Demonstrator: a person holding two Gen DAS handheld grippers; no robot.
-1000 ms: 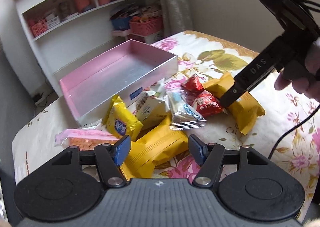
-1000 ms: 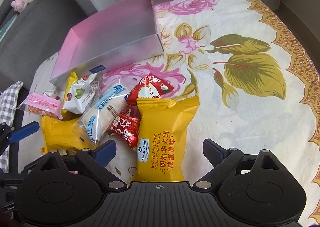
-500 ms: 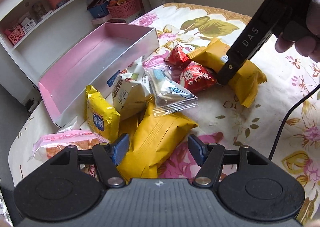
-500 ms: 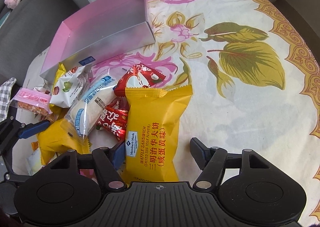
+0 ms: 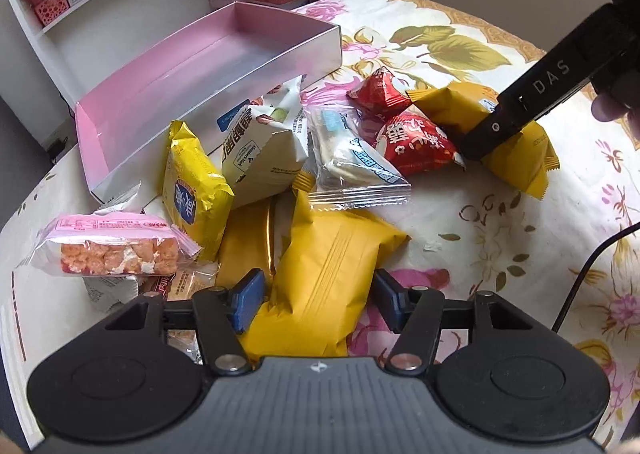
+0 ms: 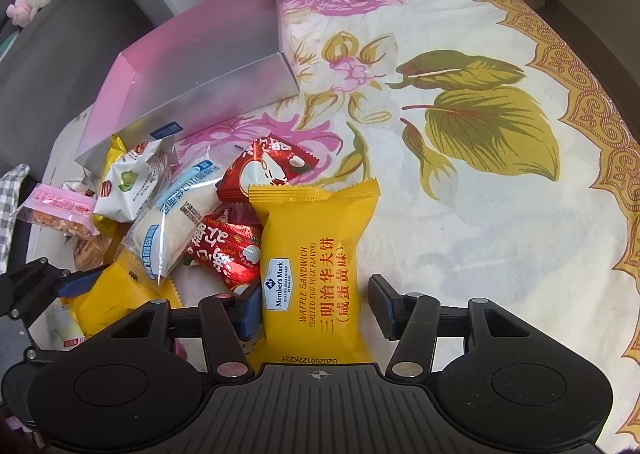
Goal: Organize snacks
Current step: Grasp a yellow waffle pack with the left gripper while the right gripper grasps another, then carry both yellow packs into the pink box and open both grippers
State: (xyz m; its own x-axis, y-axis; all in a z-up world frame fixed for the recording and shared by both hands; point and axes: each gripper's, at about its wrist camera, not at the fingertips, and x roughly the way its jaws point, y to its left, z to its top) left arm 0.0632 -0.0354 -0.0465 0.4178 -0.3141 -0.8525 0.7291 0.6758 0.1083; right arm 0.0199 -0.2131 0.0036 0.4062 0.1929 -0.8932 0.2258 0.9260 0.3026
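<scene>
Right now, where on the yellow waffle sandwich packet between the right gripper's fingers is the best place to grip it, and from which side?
Across its narrow width, near the lower, barcode end of the yellow waffle sandwich packet, coming steeply from above. It lies flat on the floral tablecloth, long axis along the right gripper, whose closing jaws already straddle both long edges. Its puffed middle should probably compress evenly.

Both grippers point down at a slant, the left gripper [image 5: 318,300] and the right gripper [image 6: 314,304] each closing their blue jaws around something between them, and a hand [image 5: 616,110] holds the right one.
</scene>
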